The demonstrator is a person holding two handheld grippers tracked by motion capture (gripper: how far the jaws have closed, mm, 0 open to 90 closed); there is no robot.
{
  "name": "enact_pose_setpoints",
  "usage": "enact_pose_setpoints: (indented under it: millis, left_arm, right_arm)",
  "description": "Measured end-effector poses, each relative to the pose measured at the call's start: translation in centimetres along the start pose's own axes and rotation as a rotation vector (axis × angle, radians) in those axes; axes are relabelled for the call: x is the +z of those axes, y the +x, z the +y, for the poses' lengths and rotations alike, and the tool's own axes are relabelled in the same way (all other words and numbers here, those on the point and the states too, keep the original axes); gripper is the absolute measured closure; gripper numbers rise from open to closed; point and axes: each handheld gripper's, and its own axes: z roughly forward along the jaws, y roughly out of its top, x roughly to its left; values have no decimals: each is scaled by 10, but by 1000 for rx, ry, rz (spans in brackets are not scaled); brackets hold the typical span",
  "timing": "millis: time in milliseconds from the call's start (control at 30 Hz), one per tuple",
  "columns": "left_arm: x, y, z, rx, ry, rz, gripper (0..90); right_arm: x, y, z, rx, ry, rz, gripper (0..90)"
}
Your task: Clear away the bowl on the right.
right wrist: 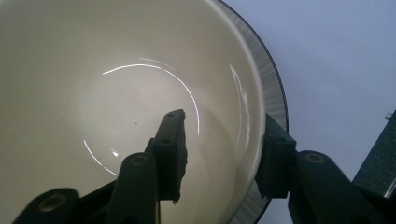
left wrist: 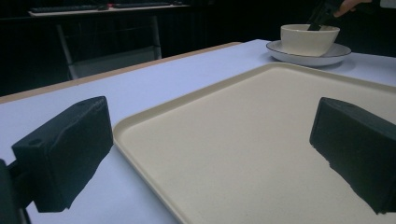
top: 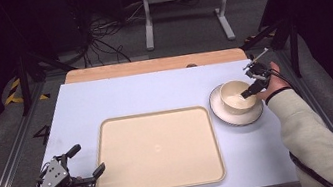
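Evidently, to lift the bowl (top: 235, 95) off its saucer (top: 223, 115) at the table's right, the right gripper (top: 251, 89) straddled its rim, jaws not yet pressing, while the left gripper (top: 87, 163) gaped near the tray (top: 158, 150).

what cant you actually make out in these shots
- Right gripper view: whether the jaws press the bowl wall; a gap seems to remain.
- Same view: the plate, mostly hidden by the bowl.
- High view: the tray centre mark, too small.
- Left gripper view: the tray's near edge, cut off.
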Motion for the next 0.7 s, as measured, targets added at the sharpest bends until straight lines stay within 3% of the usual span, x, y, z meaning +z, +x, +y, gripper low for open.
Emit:
enact_pose_setpoints:
  millis: [267, 300, 533, 700]
  left_arm:
    - [0, 0, 0, 0, 0, -3, 2]
    - [0, 0, 0, 3, 2, -2, 2]
    - [0, 0, 0, 1, 0, -2, 2]
    - [0, 0, 0, 3, 2, -1, 2]
  right_arm:
    - [0, -6, 3, 83, 54, 2, 779]
    - [0, -9, 3, 115, 58, 18, 798]
    - [-1, -14, 1, 170, 44, 61, 837]
    - [-2, -12, 2, 172, 42, 55, 843]
